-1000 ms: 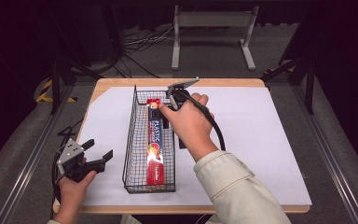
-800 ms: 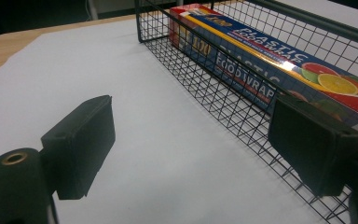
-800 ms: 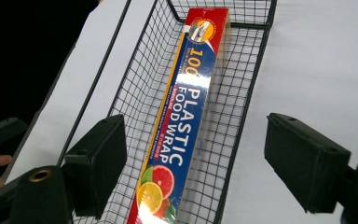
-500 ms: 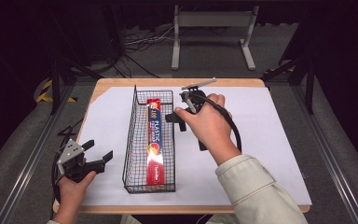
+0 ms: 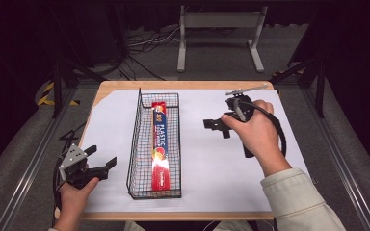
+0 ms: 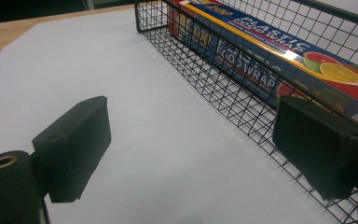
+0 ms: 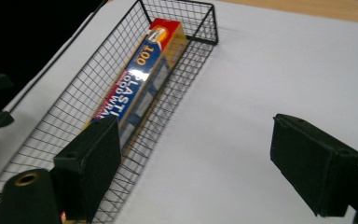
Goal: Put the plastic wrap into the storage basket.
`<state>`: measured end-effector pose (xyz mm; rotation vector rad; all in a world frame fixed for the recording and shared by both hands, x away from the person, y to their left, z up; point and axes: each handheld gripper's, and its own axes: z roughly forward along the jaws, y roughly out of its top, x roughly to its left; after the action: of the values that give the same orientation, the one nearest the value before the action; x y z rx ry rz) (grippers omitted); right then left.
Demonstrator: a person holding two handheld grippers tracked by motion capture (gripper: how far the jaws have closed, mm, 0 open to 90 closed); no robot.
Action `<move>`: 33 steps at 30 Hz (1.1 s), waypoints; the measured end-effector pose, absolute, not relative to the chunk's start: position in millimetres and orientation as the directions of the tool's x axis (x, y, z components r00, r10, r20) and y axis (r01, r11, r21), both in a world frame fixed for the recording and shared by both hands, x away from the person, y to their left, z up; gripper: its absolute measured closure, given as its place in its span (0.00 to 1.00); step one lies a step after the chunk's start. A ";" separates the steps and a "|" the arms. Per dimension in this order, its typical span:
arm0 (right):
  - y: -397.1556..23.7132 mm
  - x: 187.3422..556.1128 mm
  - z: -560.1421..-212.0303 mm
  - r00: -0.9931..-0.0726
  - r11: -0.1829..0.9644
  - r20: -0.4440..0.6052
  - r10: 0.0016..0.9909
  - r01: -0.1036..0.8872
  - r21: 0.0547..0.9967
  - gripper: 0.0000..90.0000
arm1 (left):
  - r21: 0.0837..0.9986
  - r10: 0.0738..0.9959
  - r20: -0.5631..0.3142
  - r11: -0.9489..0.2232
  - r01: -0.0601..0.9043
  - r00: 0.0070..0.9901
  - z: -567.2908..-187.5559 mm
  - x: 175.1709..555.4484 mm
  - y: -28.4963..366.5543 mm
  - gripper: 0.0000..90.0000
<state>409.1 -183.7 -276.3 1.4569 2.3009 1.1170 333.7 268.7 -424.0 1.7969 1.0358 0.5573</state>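
Nearest, at the table's near left corner, the left gripper [image 5: 96, 166] is held with its jaws spread and nothing between them, apparently kept in reserve beside the wire basket [image 5: 136, 144]. Inside that basket, the plastic wrap box [image 5: 160, 144] is laid lengthwise along the floor, which suggests it has been delivered there. Farther off, to the right of the basket, the right gripper [image 5: 212, 126] is seen over the bare white sheet [image 5: 207, 173]. A second ago it was at the box's far end; since then it has been drawn away rightward, its jaws have just been opening, and nothing is held between them.
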 end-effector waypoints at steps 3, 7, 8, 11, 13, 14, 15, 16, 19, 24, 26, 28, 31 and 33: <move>-202.4 406.0 -275.6 -0.527 0.262 0.184 0.830 0.659 0.705 0.17 | 0.893 0.839 -0.068 -0.190 0.407 0.540 -424.5 334.6 267.4 0.13; -218.4 402.3 -276.6 -0.554 0.287 0.168 0.815 0.638 0.715 0.17 | 0.892 0.840 -0.068 -0.191 0.410 0.539 -424.9 335.2 267.2 0.13; -222.2 401.9 -277.1 -0.560 0.287 0.168 0.811 0.632 0.720 0.17 | 0.891 0.839 -0.067 -0.193 0.411 0.539 -425.0 335.3 267.3 0.13; -233.5 400.2 -277.6 -0.562 0.288 0.138 0.816 0.601 0.745 0.16 | 0.890 0.840 -0.071 -0.190 0.414 0.538 -425.2 335.3 267.8 0.13; -242.2 399.5 -278.6 -0.570 0.280 0.131 0.811 0.575 0.769 0.16 | 0.888 0.842 -0.072 -0.190 0.418 0.534 -425.2 335.4 268.6 0.13; -246.4 399.4 -280.0 -0.575 0.275 0.138 0.806 0.570 0.774 0.16 | 0.888 0.842 -0.072 -0.190 0.419 0.534 -425.5 335.6 268.7 0.13; -250.4 399.2 -281.9 -0.580 0.277 0.136 0.803 0.565 0.777 0.16 | 0.888 0.843 -0.071 -0.190 0.419 0.533 -425.8 335.7 268.7 0.13; -254.0 398.7 -283.8 -0.587 0.289 0.121 0.800 0.555 0.780 0.16 | 0.887 0.844 -0.071 -0.190 0.420 0.532 -425.9 335.8 268.8 0.13; -264.7 396.3 -291.1 -0.619 0.333 0.084 0.781 0.526 0.783 0.16 | 0.887 0.844 -0.071 -0.191 0.421 0.531 -425.9 335.5 269.1 0.13; -279.8 393.7 -302.7 -0.631 0.329 0.064 0.773 0.485 0.810 0.16 | 0.887 0.844 -0.070 -0.191 0.420 0.532 -425.6 335.0 269.3 0.13; -288.5 392.9 -311.2 -0.637 0.315 0.057 0.769 0.455 0.833 0.16 | 0.889 0.844 -0.066 -0.192 0.416 0.532 -425.5 334.6 269.0 0.13; -298.3 391.4 -322.7 -0.640 0.289 0.077 0.765 0.447 0.846 0.16 | 0.888 0.845 -0.067 -0.193 0.418 0.531 -425.6 334.5 269.1 0.13; -309.5 389.6 -338.2 -0.648 0.302 0.069 0.758 0.443 0.844 0.16 | 0.887 0.844 -0.061 -0.199 0.417 0.533 -425.8 334.6 269.0 0.13; -314.8 387.3 -345.5 -0.653 0.315 0.056 0.755 0.437 0.843 0.16 | 0.887 0.844 -0.060 -0.200 0.416 0.533 -425.9 334.7 268.9 0.13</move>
<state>387.3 -314.8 -345.5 1.0661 2.2383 1.2670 334.7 268.9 -425.9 1.8161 1.0442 0.5607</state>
